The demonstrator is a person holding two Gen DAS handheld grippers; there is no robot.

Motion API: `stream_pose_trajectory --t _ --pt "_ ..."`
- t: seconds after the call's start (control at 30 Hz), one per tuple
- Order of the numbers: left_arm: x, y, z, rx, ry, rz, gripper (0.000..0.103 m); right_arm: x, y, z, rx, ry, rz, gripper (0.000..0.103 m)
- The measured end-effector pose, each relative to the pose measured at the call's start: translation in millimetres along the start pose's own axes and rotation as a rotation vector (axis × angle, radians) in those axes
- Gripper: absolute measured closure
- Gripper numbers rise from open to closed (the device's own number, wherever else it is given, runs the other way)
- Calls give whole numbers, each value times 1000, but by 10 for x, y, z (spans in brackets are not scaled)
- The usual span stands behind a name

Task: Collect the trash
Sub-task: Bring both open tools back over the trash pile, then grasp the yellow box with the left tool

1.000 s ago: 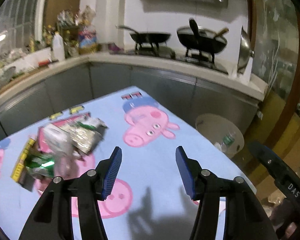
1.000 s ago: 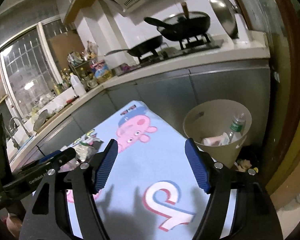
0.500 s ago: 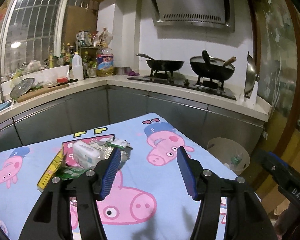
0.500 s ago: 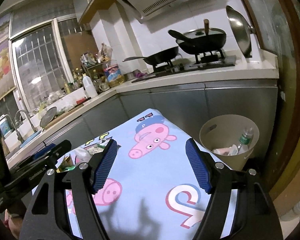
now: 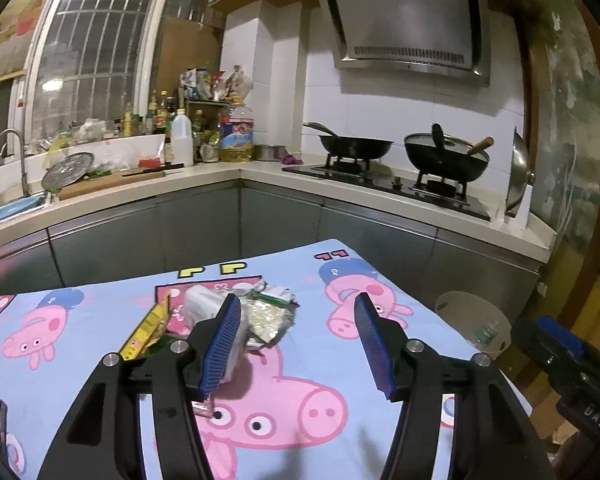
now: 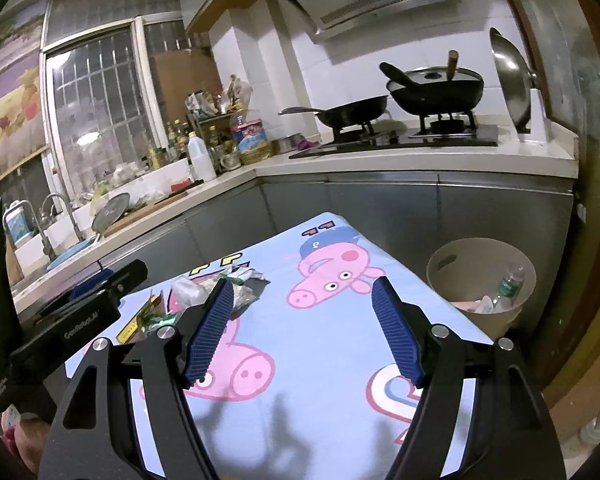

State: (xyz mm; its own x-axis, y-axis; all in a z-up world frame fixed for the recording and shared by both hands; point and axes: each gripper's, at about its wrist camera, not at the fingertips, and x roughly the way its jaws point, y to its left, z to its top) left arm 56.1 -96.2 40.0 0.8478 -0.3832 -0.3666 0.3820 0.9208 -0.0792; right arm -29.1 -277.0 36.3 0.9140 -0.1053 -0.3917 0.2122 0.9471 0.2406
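A heap of trash (image 5: 260,312) lies on the table's cartoon-pig cloth (image 5: 284,392): crumpled foil wrappers, a white packet and a yellow wrapper (image 5: 146,332). My left gripper (image 5: 296,344) hovers above the cloth just near of the heap, open, nothing between its blue pads. The heap (image 6: 240,292) shows again in the right wrist view, partly behind the left pad. My right gripper (image 6: 304,330) is open and empty over the cloth (image 6: 324,344). A beige waste bin (image 6: 480,276) stands on the floor past the table's right edge, with a plastic bottle and paper inside.
Grey cabinets and a white counter (image 5: 340,188) wrap the far side, with a stove, two pans (image 5: 444,156), bottles and a sink. The left gripper's body (image 6: 72,320) crosses the right wrist view at left. The bin (image 5: 472,324) shows small beyond the table corner.
Both grippers have pulled back and risen, and the views have tilted up. The heap now lies farther ahead, and more of the counter and range hood shows.
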Motion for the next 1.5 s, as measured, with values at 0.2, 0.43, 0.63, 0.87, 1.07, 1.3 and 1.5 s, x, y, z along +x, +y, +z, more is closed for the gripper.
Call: stream_pose_trajectory --t 0.2,0.43,0.63,0.87,1.07,1.3,1.5 --pt "-15 223 -36 -27 1 29 44 34 179 -31 -30 13 18 32" --pt "-17 528 -89 -73 7 66 44 88 414 -59 -79 25 38 32" --pt "-75 1125 -208 -144 4 153 44 193 627 -148 -129 55 64 31" --pt "-68 1918 -453 -254 65 256 44 427 754 -290 -135 133 93 31" --pt "95 1918 -573 -208 106 205 44 570 865 -387 -151 183 105 32" --pt "528 1643 -733 -60 185 173 36 638 836 -424 -145 208 89 31" --pt "850 1648 -793 -19 248 197 68 798 928 -407 -160 249 122 31"
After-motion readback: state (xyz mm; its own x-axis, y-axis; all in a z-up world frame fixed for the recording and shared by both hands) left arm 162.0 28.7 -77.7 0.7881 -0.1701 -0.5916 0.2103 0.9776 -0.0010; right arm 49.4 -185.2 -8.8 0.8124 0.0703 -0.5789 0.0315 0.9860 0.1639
